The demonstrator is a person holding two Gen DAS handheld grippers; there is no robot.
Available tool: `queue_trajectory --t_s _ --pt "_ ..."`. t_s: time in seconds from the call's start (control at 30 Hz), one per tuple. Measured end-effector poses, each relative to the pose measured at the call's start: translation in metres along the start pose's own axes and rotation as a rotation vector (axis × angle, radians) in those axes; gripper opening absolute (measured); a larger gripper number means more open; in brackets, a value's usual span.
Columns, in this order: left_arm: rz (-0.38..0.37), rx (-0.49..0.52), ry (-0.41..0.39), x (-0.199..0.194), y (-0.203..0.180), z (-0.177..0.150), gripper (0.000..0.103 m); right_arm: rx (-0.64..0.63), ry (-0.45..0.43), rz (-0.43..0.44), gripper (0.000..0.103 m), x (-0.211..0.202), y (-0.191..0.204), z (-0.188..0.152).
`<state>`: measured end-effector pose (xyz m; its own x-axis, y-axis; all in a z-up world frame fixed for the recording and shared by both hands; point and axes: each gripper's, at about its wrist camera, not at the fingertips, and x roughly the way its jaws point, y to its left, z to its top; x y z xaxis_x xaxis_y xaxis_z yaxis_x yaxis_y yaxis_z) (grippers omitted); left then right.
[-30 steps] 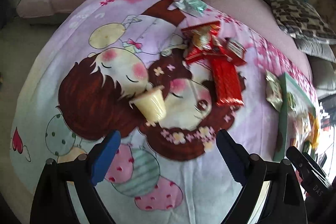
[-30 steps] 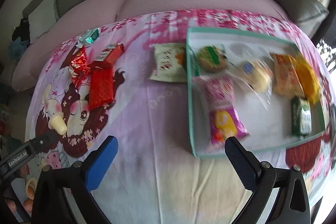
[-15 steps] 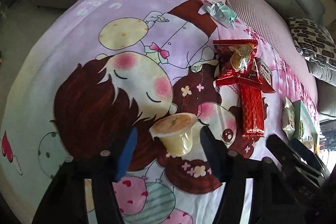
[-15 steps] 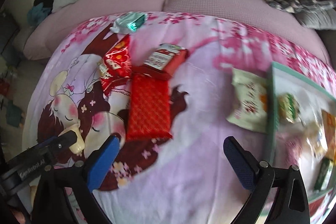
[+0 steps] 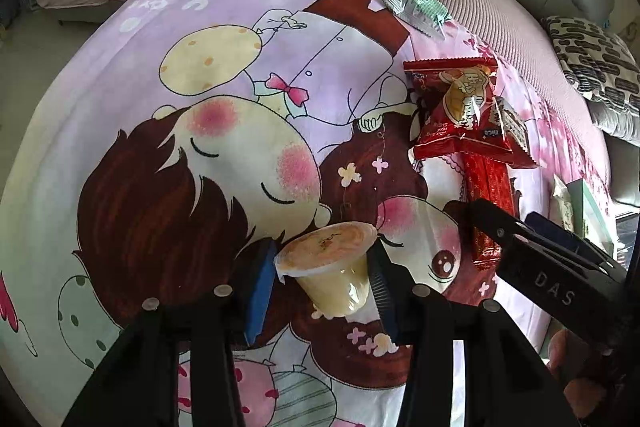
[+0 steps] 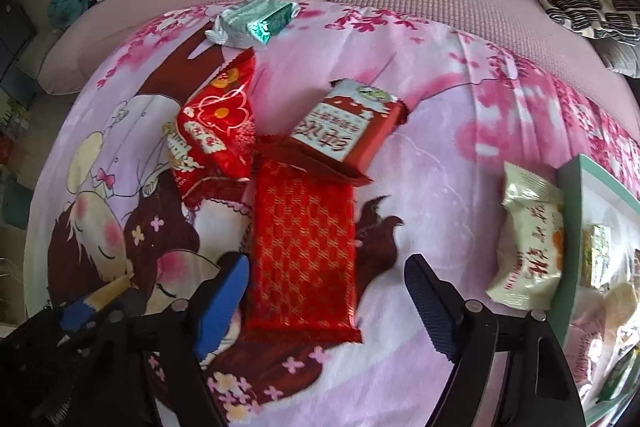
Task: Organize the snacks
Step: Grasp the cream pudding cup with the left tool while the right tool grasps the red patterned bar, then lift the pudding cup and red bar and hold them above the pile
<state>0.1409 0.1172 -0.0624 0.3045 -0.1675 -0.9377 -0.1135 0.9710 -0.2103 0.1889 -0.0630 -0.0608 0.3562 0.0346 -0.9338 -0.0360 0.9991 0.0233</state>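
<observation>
The left gripper (image 5: pixel 324 279) clamps the pudding cup (image 5: pixel 330 269), while the right gripper (image 6: pixel 326 301) hangs wide open and empty over the red wafer pack (image 6: pixel 304 251). Several snacks already lie in the tray (image 6: pixel 570 195) at 3 o'clock; five packets remain on the blanket (image 6: pixel 440 131).

Right gripper (image 6: pixel 326 301) jaws stand open, straddling the red patterned packet (image 6: pixel 304 247); cream packet (image 6: pixel 530 239) lies beside it.

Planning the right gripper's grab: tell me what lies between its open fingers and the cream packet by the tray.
In the right wrist view, only bare cartoon-print cloth separates the right gripper from the cream packet. The red patterned packet lies between its fingers.
</observation>
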Motion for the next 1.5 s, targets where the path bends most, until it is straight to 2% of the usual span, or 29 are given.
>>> queue_trajectory --t_s 0.17,0.23,0.33,0.57,0.87,1.03,1.5 --pt "0.019 0.01 -0.004 0.001 -0.004 0.001 0.047 -0.022 -0.007 -0.029 0.071 0.005 0.009 0.0" --pt "0.027 0.015 -0.008 0.0 -0.006 0.001 0.045 -0.019 -0.017 -0.021 0.057 0.002 0.007 -0.002" --pt "0.032 0.029 -0.013 0.001 -0.011 0.001 0.045 -0.004 -0.03 -0.015 0.053 -0.003 0.002 -0.012" --pt "0.027 0.1 -0.008 0.005 -0.036 -0.008 0.045 0.068 -0.057 0.02 0.053 -0.017 -0.022 -0.058" --pt "0.032 0.156 0.003 0.009 -0.066 -0.014 0.045 0.136 -0.079 0.03 0.053 -0.033 -0.049 -0.097" --pt "0.017 0.166 0.01 0.008 -0.08 -0.017 0.045 0.148 -0.093 0.047 0.052 -0.041 -0.06 -0.104" --pt "0.064 0.174 -0.017 -0.008 -0.112 -0.018 0.045 0.181 -0.141 0.087 0.051 -0.059 -0.087 -0.098"
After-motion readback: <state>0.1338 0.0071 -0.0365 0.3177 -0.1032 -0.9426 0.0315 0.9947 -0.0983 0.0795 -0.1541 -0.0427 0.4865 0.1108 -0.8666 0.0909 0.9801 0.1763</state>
